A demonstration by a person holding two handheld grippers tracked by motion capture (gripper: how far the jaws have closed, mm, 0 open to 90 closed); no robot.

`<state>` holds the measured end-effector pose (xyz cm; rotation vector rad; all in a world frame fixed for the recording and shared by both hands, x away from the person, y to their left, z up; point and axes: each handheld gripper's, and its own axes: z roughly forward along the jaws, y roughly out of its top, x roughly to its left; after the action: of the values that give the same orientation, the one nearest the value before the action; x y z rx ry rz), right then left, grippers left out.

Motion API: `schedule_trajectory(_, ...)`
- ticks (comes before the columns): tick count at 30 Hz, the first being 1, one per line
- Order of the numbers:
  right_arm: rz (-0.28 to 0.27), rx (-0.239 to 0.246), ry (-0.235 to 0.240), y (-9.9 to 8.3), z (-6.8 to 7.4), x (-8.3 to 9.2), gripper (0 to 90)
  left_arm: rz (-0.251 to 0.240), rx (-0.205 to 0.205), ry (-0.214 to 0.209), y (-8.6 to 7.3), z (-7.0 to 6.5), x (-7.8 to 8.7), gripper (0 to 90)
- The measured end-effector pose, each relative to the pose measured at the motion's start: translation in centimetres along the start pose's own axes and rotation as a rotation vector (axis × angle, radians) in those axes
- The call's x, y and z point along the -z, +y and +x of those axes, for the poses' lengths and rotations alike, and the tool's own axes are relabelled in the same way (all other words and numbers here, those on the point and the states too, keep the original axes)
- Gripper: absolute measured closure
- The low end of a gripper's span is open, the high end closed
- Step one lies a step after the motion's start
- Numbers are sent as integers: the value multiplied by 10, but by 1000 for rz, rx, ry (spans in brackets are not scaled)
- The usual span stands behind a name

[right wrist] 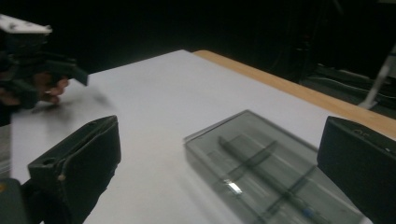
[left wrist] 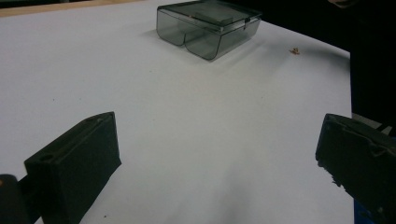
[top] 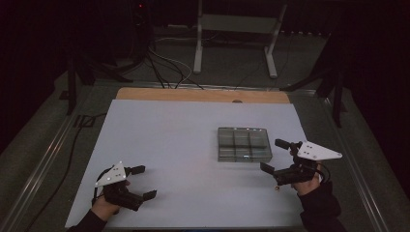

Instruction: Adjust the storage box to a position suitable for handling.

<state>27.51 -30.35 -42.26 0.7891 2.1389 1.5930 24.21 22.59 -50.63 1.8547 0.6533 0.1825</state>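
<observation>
A clear grey plastic box [top: 244, 144] with inner dividers lies on the white sheet, right of centre. My right gripper [top: 274, 155] is open just to the right of the box, its jaws pointing toward the box's right side. In the right gripper view the box [right wrist: 271, 172] lies between and just beyond the wide-spread jaws, untouched. My left gripper [top: 144, 182] is open near the front left of the sheet, with nothing between its jaws. From the left gripper view the box [left wrist: 208, 28] is far off. A tiny brown object [top: 277, 188] lies on the sheet by my right hand.
The white sheet [top: 169, 145] covers most of a wooden table whose far edge [top: 203, 94] is bare. Beyond it are a metal stand [top: 234, 24] and cables on a dark floor. The tiny brown object [left wrist: 294, 51] sits near the sheet's right edge.
</observation>
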Motion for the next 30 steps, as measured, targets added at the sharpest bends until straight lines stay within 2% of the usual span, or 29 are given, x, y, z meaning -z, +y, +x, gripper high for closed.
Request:
schedule_trajectory(11,12,-51,-77,-7,-46,-4,0,2,1,-2,0,0,-1,13)
schedule_trajectory(19,84,-122,-145,-20,-72,-13,10,-1,2,-3,1,0,-1,14)
schedule_trajectory(21,94,-134,-168,-24,-77,-14,104,3,3,-3,0,0,-1,14)
schedule_trajectory(25,128,-160,-174,-32,-85,-17,196,-1,4,-8,1,0,-1,14)
schedule_trajectory(28,151,-169,-239,-38,-90,-19,334,5,5,-8,1,0,-1,13)
schedule_trajectory(30,162,-192,-272,-41,-94,-20,465,-1,5,-8,1,0,-1,14)
